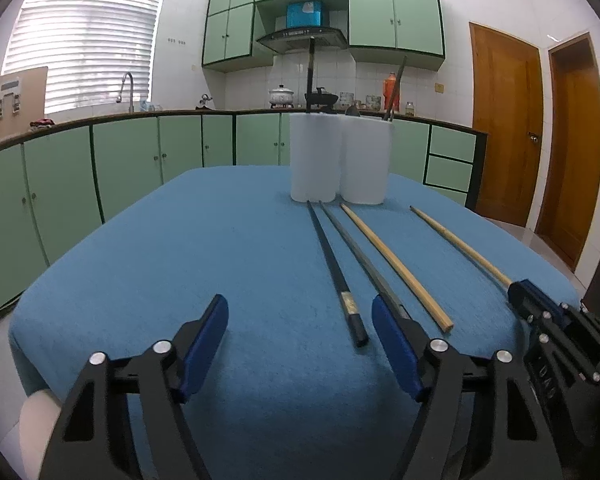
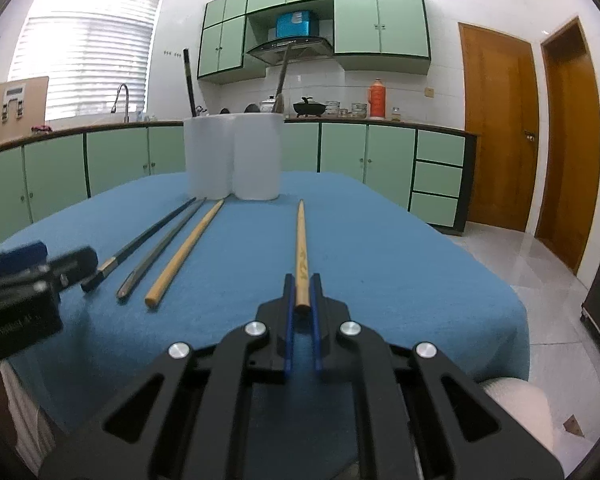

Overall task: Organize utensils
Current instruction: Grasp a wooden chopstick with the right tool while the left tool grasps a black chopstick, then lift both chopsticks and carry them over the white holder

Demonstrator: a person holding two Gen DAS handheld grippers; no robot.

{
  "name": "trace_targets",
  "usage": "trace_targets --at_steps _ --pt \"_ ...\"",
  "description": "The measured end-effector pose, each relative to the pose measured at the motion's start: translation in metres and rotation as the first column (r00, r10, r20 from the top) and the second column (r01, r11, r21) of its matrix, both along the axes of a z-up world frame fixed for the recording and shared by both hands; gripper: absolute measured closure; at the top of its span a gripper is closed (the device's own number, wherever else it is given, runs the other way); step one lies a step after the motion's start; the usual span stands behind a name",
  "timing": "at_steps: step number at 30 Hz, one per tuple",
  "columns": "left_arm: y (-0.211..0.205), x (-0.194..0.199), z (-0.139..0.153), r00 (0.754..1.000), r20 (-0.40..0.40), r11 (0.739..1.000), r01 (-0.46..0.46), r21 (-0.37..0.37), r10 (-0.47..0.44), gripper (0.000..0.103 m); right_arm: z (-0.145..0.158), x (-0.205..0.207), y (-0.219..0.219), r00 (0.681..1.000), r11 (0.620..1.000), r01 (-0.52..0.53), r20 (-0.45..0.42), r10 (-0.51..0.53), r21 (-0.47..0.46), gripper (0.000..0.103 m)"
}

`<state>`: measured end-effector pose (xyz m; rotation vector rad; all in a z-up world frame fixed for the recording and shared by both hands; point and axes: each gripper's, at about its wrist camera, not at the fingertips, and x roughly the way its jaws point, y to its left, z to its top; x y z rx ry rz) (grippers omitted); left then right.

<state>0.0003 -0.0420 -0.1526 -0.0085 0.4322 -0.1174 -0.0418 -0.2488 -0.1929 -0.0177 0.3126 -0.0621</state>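
Pinching the rightmost wooden chopstick point(image 2: 301, 248) at its thick end, right gripper point(image 2: 302, 304) should lift level toward the white holder point(image 2: 233, 156); left gripper point(image 1: 300, 344) waits, fingers spread

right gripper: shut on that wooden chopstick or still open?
Shut. The right gripper has both blue fingers pressed against the wooden chopstick near its thick end; the chopstick still lies on the blue tablecloth.
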Motion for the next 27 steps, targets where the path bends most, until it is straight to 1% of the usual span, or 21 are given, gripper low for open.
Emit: trace_targets --at_steps 2,4,10,12,15,17,20,22,24,27 --pt "-0.003 0.0 -0.004 1.0 -0.012 1.0 -0.002 -0.004 0.002 0.038 0.001 -0.001 -0.003 1.0 1.0 -0.003 -0.001 0.003 0.01 0.097" --pt "-0.007 -0.001 -0.006 1.0 -0.01 1.0 -0.018 0.003 0.018 0.04 0.0 -0.004 -0.005 1.0 1.0 -0.005 -0.001 0.005 0.014 0.097" --pt "-0.015 0.0 -0.007 0.999 -0.007 0.999 -0.039 0.01 0.039 0.054 0.0 -0.005 -0.008 1.0 0.999 -0.011 -0.007 0.011 0.031 0.097" --pt "-0.017 0.001 -0.007 0.999 -0.008 0.999 -0.041 0.012 0.042 0.064 0.0 -0.005 -0.009 1.0 0.999 -0.012 -0.007 0.012 0.03 0.097" --pt "-0.024 0.0 -0.007 0.999 -0.01 0.999 -0.035 0.02 0.035 0.076 0.0 -0.005 -0.008 1.0 0.999 -0.012 -0.008 0.012 0.031 0.097" --pt "-0.026 0.0 -0.008 0.999 -0.009 0.999 -0.031 0.024 0.031 0.081 0.0 -0.005 -0.009 1.0 0.999 -0.013 -0.008 0.013 0.034 0.097" --pt "-0.028 0.0 -0.008 0.999 -0.006 0.999 -0.037 0.036 0.037 0.083 0.001 -0.006 -0.009 1.0 0.999 -0.013 -0.007 0.013 0.036 0.097" --pt "-0.029 -0.001 -0.009 0.999 -0.006 0.999 -0.035 0.038 0.036 0.086 0.001 -0.006 -0.01 1.0 0.999 -0.013 -0.005 0.013 0.036 0.097" --pt "-0.031 -0.001 -0.009 1.0 -0.005 0.999 -0.031 0.044 0.031 0.093 0.001 -0.007 -0.011 1.0 0.999 -0.012 -0.004 0.012 0.038 0.097" --pt "-0.035 -0.001 -0.009 1.0 -0.001 0.998 -0.031 0.059 0.031 0.096 0.001 -0.007 -0.012 1.0 0.999 -0.013 -0.003 0.013 0.041 0.097"
